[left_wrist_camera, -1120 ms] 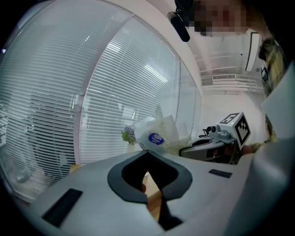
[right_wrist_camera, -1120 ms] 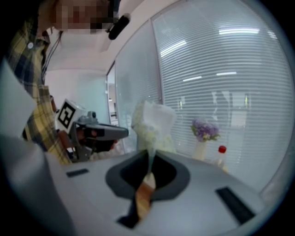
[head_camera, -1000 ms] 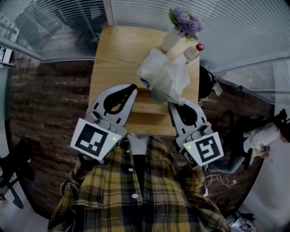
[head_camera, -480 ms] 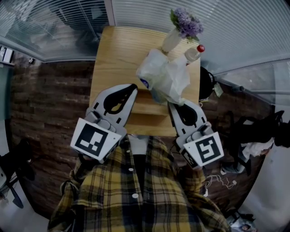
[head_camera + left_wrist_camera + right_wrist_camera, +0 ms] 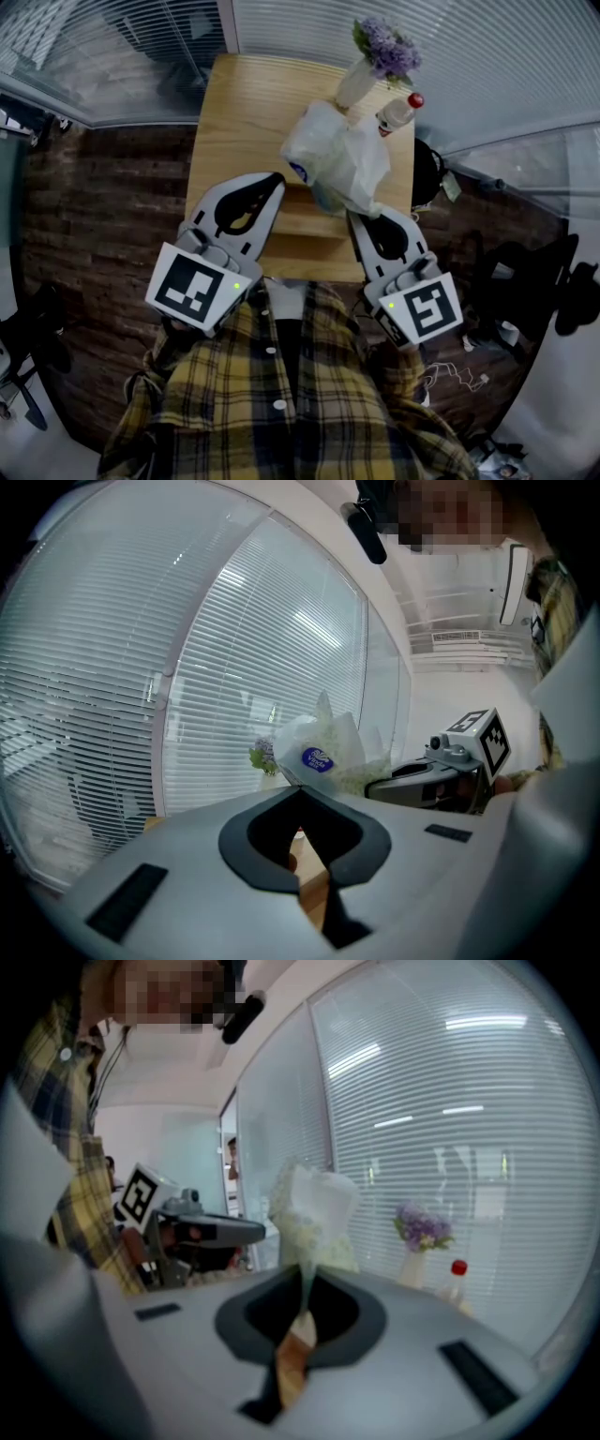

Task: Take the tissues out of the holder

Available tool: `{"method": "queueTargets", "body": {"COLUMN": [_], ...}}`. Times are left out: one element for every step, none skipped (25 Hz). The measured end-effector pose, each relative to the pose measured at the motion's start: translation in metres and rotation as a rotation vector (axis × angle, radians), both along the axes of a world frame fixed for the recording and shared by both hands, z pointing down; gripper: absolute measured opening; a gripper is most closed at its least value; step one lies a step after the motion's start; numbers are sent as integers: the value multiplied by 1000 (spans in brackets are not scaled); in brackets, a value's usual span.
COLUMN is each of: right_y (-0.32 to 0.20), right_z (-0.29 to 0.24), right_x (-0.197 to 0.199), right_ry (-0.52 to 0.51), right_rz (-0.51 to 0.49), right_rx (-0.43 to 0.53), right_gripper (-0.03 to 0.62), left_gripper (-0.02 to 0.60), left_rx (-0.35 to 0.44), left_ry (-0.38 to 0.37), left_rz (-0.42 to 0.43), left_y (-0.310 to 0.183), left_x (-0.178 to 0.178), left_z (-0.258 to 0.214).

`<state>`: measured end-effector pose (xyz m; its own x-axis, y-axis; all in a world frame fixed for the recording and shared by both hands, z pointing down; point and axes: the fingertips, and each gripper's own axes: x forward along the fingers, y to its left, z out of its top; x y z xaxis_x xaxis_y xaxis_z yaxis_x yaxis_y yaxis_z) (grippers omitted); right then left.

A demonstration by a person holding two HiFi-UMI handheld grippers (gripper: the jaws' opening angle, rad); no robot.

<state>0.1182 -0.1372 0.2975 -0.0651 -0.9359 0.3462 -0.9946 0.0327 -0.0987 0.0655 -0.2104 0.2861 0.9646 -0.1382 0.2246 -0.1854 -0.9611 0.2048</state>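
Observation:
A white plastic tissue pack (image 5: 337, 164) with a blue round label hangs above the wooden table (image 5: 239, 103). My right gripper (image 5: 361, 214) is shut on the pack's lower edge, and a thin strip of the wrap runs between its jaws (image 5: 305, 1283). My left gripper (image 5: 277, 180) is shut, its tip right beside the pack's labelled corner. Whether it pinches the wrap I cannot tell. In the left gripper view the tissue pack (image 5: 323, 752) rises just beyond the closed tip (image 5: 300, 789). A low wooden holder (image 5: 305, 230) lies under the pack at the table's near edge.
A white vase of purple flowers (image 5: 380, 52) and a red-capped bottle (image 5: 398, 108) stand at the table's far right corner, close behind the pack. A dark chair (image 5: 427, 173) sits off the table's right edge. Blinds and glass walls close the far side.
Both grippers and the pack hold still. Only something on the floor at the far right has shifted.

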Motion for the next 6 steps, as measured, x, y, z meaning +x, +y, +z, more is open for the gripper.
{"method": "queueTargets", "body": {"right_y": [0,0,1,1,2,2], "right_z": [0,0,1,1,1,1], "right_x": [0,0,0,0,0,0], "right_ry": [-1,-1,-1,-2,-2,-3], "right_rz": [1,1,2,2,2,3], "right_rx": [0,0,0,-1,-2,-3], "right_gripper": [15,15,15,15,15,15], "left_gripper": [9,9,9,9,9,9], "left_rx": [3,5,4,1,-2,-5], "left_ry": [-3,-5,-4,-1,2,4], "left_rz": [-2,-3,-3,-2,-2,-2], "left_y": [-1,-1,0,0,1,1], "left_x": [0,0,0,0,0,0], "left_z": [0,0,1,1,1,1]}}
